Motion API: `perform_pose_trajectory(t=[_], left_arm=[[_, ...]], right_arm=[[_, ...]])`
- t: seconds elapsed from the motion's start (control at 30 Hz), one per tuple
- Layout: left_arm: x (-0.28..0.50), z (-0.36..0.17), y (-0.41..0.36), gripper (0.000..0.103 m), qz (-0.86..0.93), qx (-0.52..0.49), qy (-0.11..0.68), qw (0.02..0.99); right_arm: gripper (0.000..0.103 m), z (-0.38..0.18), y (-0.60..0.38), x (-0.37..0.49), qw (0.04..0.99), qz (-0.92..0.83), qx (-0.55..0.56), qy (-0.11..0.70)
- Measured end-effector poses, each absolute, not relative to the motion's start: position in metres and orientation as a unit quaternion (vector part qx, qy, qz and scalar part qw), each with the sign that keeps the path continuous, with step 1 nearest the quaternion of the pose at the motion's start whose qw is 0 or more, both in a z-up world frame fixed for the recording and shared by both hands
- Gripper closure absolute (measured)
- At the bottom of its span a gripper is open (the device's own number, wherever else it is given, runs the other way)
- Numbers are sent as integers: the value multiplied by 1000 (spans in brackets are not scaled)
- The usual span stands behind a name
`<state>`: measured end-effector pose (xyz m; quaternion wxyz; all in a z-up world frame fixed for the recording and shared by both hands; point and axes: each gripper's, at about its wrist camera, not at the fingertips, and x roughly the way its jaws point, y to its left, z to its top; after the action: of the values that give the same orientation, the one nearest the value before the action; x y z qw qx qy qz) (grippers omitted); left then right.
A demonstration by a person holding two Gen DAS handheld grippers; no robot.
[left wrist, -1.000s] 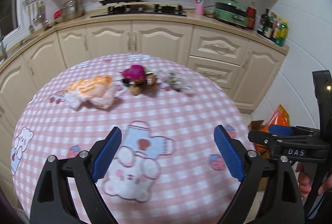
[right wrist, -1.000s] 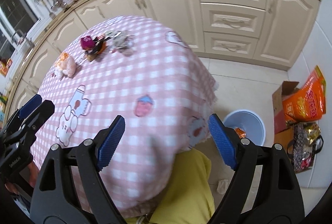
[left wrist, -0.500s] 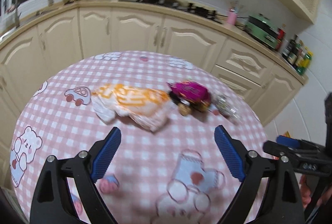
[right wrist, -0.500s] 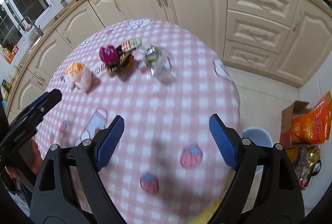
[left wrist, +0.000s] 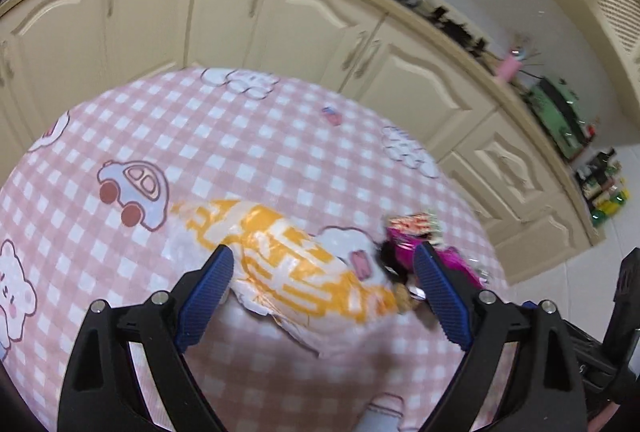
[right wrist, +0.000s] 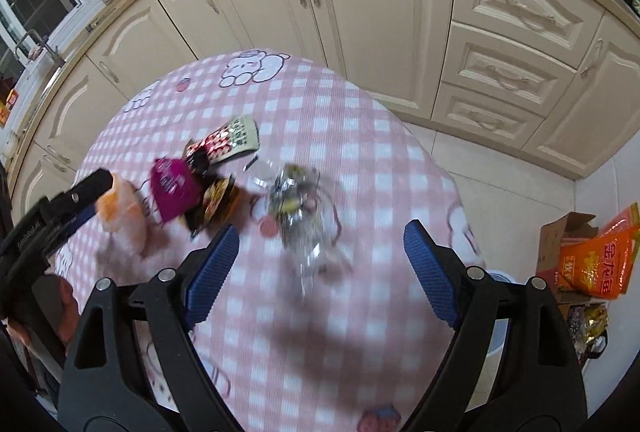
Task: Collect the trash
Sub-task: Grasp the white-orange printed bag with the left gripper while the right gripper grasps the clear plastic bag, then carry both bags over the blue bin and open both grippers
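Note:
Trash lies on a round table with a pink checked cloth (right wrist: 360, 135). An orange-and-white plastic bag (left wrist: 288, 264) sits between the wide-open fingers of my left gripper (left wrist: 320, 256), and no pad presses on it. A magenta wrapper (left wrist: 404, 244) lies just by the right finger. In the right wrist view, a crumpled clear wrapper (right wrist: 298, 207) lies just ahead of my open right gripper (right wrist: 322, 232). To its left are the magenta wrapper (right wrist: 174, 187), dark snack wrappers (right wrist: 216, 203), a red checked packet (right wrist: 232, 139), the orange bag (right wrist: 120, 211) and the left gripper (right wrist: 72, 199).
Cream kitchen cabinets (right wrist: 360, 11) curve close behind the table. On the tiled floor to the right stand a cardboard box with an orange packet (right wrist: 592, 260) and a pale bin (right wrist: 500, 280), mostly hidden behind my right finger. The right gripper's body shows at the edge (left wrist: 616, 332).
Both grippers have moved in over the table toward the trash. The left view has rolled, and the orange bag now lies between its fingers. The clear wrapper now sits just ahead of the right fingers.

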<state>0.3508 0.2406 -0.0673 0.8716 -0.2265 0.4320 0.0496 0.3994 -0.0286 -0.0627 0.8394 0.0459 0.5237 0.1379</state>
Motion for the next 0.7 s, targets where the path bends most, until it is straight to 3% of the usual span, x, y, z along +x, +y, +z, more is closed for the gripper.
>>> perform_pose_trajectory(t=[0.07,0.1,0.17,0.23,0.27,0.47,0.7], left_arm=[[355,-72,241,20,53,-204,439,874],[356,-74,238,46,67,-174,444,877],[355,-74,236,53,80,-139,443,882],[351,-71,236,63,72,-135,439,885],[348,-68,235,70,70,-130,436,888],[329,-54,220,73,59,-101,424,898],[302,-32,191,73,46,-67,399,913]], right_arm=[[20,-70,-23,410,833,139,41,533],[20,-75,-21,414,830,139,41,539],[20,-86,-18,420,820,146,46,552],[39,-87,-16,418,827,143,28,542],[68,-86,-15,415,833,140,13,536],[79,-77,-37,398,830,158,51,533],[79,-58,-68,363,840,162,69,513]])
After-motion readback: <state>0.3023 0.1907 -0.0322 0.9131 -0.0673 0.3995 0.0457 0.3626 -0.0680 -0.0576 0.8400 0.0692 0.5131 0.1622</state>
